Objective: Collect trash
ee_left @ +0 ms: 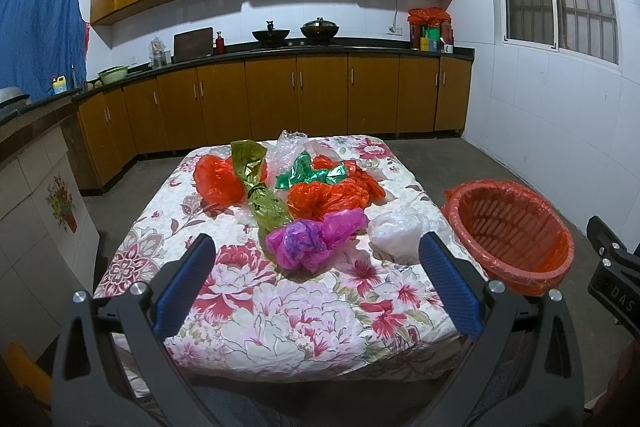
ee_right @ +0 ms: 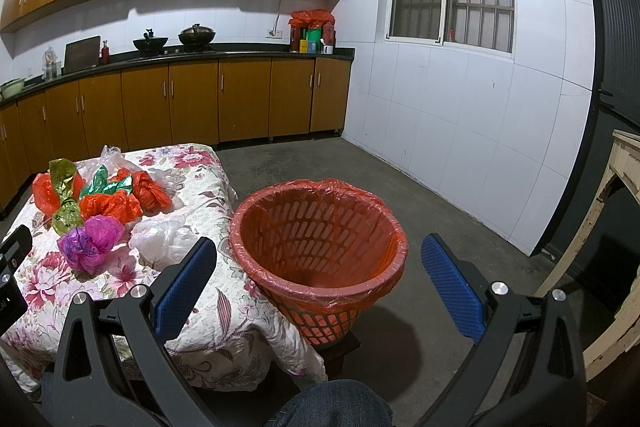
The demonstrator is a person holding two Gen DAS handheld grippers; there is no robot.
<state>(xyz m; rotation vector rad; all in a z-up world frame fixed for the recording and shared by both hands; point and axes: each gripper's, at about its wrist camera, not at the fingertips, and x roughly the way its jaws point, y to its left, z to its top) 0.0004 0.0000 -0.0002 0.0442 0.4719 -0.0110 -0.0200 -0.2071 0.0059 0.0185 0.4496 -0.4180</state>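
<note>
Several crumpled plastic bags lie on a table with a floral cloth [ee_left: 280, 311]: a pink-purple one [ee_left: 312, 237] nearest, a white one [ee_left: 400, 227], orange ones [ee_left: 324, 199], a green-yellow one [ee_left: 260, 187] and a green one [ee_left: 310, 173]. An orange basket [ee_left: 516, 231] lined with a red bag stands right of the table. My left gripper [ee_left: 316, 275] is open and empty, short of the pink bag. My right gripper [ee_right: 320, 275] is open and empty, facing the basket [ee_right: 320, 243]. The bags also show in the right wrist view, with the pink one [ee_right: 92, 239] nearest.
Kitchen counters with wooden cabinets [ee_left: 320, 95] run along the back wall, with pots on the stove [ee_left: 296, 33]. A grey concrete floor [ee_right: 420, 195] lies around the table. A pale wooden frame [ee_right: 616, 267] stands at far right. The person's knee [ee_right: 332, 403] is below.
</note>
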